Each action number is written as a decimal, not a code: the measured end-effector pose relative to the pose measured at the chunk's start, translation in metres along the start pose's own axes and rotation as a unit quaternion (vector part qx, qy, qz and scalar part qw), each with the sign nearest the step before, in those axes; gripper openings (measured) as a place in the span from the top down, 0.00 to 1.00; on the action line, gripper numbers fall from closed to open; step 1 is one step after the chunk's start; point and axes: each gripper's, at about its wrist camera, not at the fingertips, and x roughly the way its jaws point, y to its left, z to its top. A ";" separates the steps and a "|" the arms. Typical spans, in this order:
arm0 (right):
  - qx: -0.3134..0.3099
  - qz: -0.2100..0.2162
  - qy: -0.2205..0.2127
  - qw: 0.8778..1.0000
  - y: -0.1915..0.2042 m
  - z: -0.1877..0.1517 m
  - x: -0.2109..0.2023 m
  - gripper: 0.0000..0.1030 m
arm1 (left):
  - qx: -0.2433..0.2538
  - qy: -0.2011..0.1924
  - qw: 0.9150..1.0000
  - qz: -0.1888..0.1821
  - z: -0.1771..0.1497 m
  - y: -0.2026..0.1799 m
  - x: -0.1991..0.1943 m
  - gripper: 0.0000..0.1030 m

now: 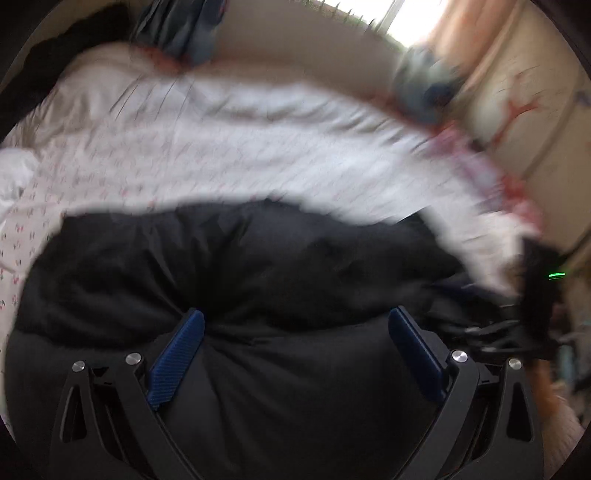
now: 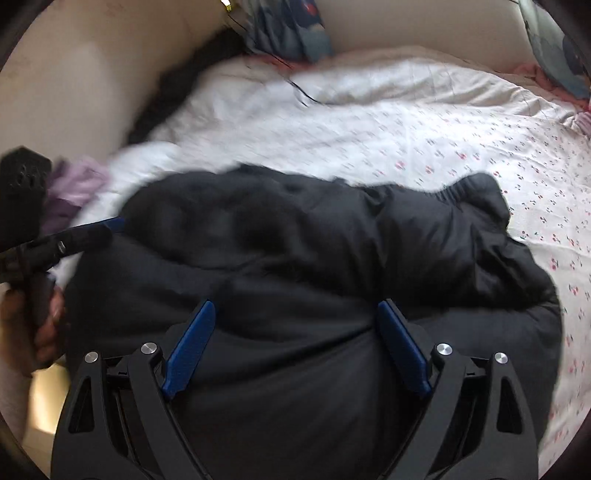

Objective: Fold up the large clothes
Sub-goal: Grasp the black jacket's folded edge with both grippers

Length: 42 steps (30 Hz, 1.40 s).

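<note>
White bed sheet with small pink cherry print (image 2: 461, 147) spread over the bed, beige wall at 12 o'clock. Black puffy quilted jacket (image 2: 295, 258) heaped at centre on the sheet. Left gripper (image 1: 295, 323) gaping wide above the jacket, nothing between the blue pads (image 1: 177, 362). Right gripper (image 2: 295, 314) likewise spread, empty, over the same dark fabric. Patterned blue pillow (image 2: 291, 29) at 12 o'clock.

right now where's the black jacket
The black jacket lies bunched on the cherry-print sheet of the bed, filling the lower middle of both wrist views, just beyond each gripper's open fingers.
</note>
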 end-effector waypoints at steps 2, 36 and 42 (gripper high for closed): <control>0.024 0.000 0.005 1.000 -0.009 0.009 0.014 0.16 | -0.015 0.000 1.000 0.013 0.003 0.013 0.020 0.07; 0.119 -0.027 -0.003 0.993 -0.086 0.066 0.047 0.12 | -0.083 -0.042 0.989 0.112 0.023 0.079 0.014 0.08; 0.125 -0.067 -0.028 0.989 -0.126 0.021 0.043 0.11 | -0.035 -0.086 0.980 0.177 -0.001 0.074 -0.005 0.07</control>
